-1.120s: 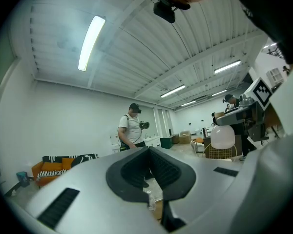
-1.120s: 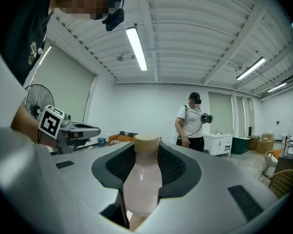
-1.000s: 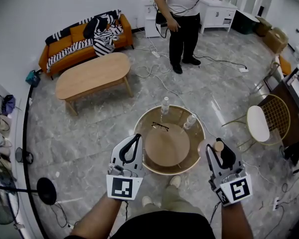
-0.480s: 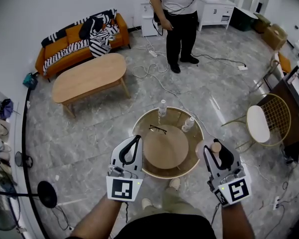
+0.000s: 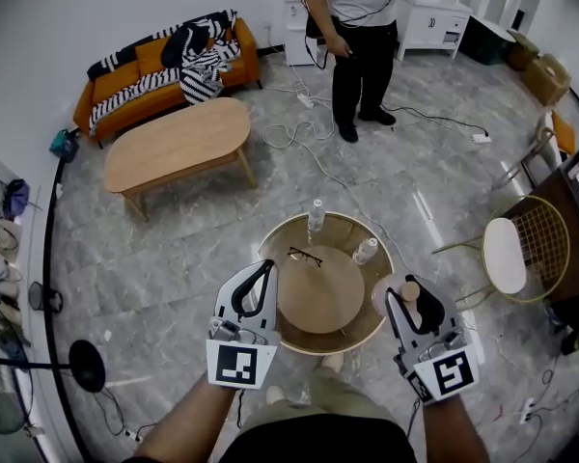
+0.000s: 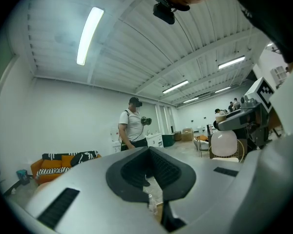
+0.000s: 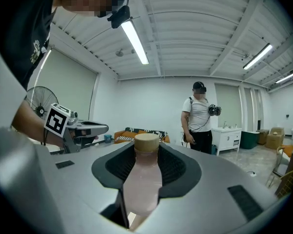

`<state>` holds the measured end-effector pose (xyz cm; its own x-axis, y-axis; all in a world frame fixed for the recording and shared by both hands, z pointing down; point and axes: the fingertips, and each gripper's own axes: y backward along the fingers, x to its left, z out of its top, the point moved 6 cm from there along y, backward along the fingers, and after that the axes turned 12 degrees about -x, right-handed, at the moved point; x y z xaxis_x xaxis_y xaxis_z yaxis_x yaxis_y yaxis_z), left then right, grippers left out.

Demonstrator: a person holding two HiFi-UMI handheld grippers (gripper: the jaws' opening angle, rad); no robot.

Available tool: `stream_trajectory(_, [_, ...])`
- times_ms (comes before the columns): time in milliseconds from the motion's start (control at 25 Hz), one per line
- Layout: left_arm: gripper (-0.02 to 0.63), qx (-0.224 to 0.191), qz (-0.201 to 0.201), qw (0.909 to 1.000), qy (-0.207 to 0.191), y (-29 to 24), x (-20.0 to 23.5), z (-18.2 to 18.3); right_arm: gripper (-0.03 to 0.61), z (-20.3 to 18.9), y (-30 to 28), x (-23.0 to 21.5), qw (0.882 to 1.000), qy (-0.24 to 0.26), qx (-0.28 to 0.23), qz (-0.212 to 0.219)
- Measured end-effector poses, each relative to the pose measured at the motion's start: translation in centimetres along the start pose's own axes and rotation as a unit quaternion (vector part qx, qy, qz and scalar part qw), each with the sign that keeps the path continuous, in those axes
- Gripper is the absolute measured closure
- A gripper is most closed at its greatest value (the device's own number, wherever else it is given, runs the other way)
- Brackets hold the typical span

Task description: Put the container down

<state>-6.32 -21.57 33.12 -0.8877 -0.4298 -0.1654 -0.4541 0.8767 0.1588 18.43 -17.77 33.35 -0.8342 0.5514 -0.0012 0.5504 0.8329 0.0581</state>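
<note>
The container [image 5: 391,292] is a pale pink bottle with a cork-coloured cap, and my right gripper [image 5: 412,297] is shut on it. It hangs upright just off the right rim of the round table [image 5: 270,249]. In the right gripper view the container [image 7: 141,184] fills the gap between the dark pads [image 7: 178,172]. My left gripper [image 5: 261,273] is shut and empty at the table's left rim; its pads [image 6: 173,172] meet with nothing between them. Each gripper shows in the other's view: the right gripper [image 6: 239,121] and the left gripper [image 7: 83,128].
On the table stand two clear bottles [image 5: 316,218] [image 5: 365,251] and a pair of glasses [image 5: 307,255] around a wooden centre disc [image 5: 320,292]. A white-seated wire chair [image 5: 507,254] stands to the right. A person [image 5: 362,27], cables, an oval coffee table [image 5: 179,143] and an orange sofa [image 5: 135,85] lie beyond.
My right gripper has edged slightly left with the container, closer to the table's right rim. The left gripper has stayed where it was.
</note>
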Motion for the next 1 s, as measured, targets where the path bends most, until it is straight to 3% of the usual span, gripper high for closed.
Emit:
stream_trajectory(320, [0.598,0.014,0.027,0.9994,-0.017,-2.2,-0.9,-0.9,0.425,-2.0,-1.7,-2.2,0.999,-0.018,0.014,0.045])
stream_trajectory(560, [0.598,0.028,0.036,0.9989,-0.005,-2.8,-2.1,-2.5,0.425,-4.0,-2.6,-3.9,0.998,-0.021,0.033,0.048])
stream_trajectory(760, [0.598,0.039,0.023,0.9990,-0.007,-2.7,-1.1,-3.9,0.425,-6.2,-3.5,-3.1,0.998,-0.035,0.037,0.046])
stream_trajectory(1000, [0.598,0.043,-0.019,0.9989,0.000,-3.4,0.6,-5.6,0.425,-7.9,-5.2,-2.1,0.998,-0.037,0.048,0.010])
